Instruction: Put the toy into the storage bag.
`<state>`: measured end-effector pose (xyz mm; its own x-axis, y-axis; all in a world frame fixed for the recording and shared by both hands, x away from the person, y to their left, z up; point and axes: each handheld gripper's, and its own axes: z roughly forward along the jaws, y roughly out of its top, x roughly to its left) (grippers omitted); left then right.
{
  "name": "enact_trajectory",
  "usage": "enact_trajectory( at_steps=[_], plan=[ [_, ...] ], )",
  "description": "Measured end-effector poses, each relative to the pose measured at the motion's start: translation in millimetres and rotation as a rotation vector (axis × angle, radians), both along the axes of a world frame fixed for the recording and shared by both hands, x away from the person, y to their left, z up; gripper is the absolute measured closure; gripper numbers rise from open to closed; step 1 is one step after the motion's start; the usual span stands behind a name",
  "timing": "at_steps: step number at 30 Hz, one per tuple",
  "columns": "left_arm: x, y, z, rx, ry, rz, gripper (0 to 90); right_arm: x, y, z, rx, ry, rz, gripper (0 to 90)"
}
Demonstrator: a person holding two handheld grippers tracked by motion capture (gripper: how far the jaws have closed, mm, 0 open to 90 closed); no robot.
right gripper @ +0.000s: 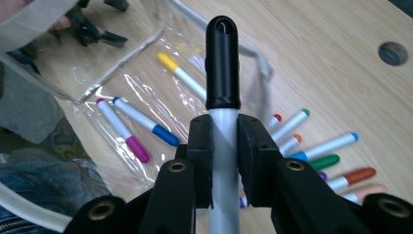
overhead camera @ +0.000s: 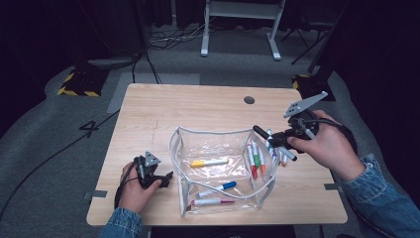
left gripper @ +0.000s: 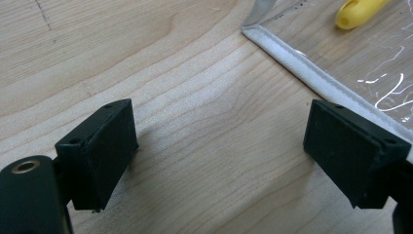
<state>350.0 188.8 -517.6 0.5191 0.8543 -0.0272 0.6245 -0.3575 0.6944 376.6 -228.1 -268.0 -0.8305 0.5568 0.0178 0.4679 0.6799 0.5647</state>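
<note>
A clear plastic pouch (overhead camera: 185, 136) with white piping lies open on the wooden table (overhead camera: 198, 106). Inside it lie a yellow-capped marker (overhead camera: 208, 162), a blue-capped one (overhead camera: 220, 188) and a pink-capped one (overhead camera: 212, 202). My right gripper (overhead camera: 281, 139) hangs above the pouch's right rim, shut on a white marker with a black cap (right gripper: 222, 97); the cap points toward the pouch. Several more markers (overhead camera: 257, 159) lie under it at the pouch's right side. My left gripper (overhead camera: 161, 179) rests on the table left of the pouch, jaws wide open with bare wood between them (left gripper: 219, 141).
A round cable hole (overhead camera: 249, 99) sits in the table near its far right edge. Loose markers (right gripper: 336, 161) in green, orange, red and blue lie on the wood beside the pouch. Beyond the table is grey floor with cables and a white frame.
</note>
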Motion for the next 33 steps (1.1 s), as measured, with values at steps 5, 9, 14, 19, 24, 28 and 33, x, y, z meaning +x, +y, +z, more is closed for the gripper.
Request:
enact_trajectory(
  at_steps=[5,9,14,19,24,28,33],
  plan=[
    [-0.1,0.0,0.1,0.001,0.0,0.0,12.6,-6.1,26.6,1.8,-0.009,0.006,0.068,77.2],
    [0.0,0.0,0.0,0.0,0.0,0.0,12.6,-9.0,45.8,-0.1,-0.024,0.01,0.114,77.2],
    [0.0,0.0,0.0,0.0,0.0,0.0,12.6,-10.7,68.4,-5.6,-0.029,0.024,0.167,77.2],
    [-0.1,0.0,0.1,0.001,0.0,0.0,12.6,-10.1,88.0,-15.7,-0.039,0.043,0.21,77.3],
    [0.0,0.0,0.0,0.0,0.0,0.0,12.6,-8.5,103.9,-28.2,-0.054,0.067,0.238,77.2],
    [0.0,0.0,0.0,0.0,0.0,0.0,12.6,-7.2,115.5,-39.2,-0.071,0.081,0.263,77.2],
    [0.0,0.0,0.0,0.0,0.0,0.0,12.6,-6.7,126.2,-53.3,-0.091,0.101,0.283,77.2]
  ],
)
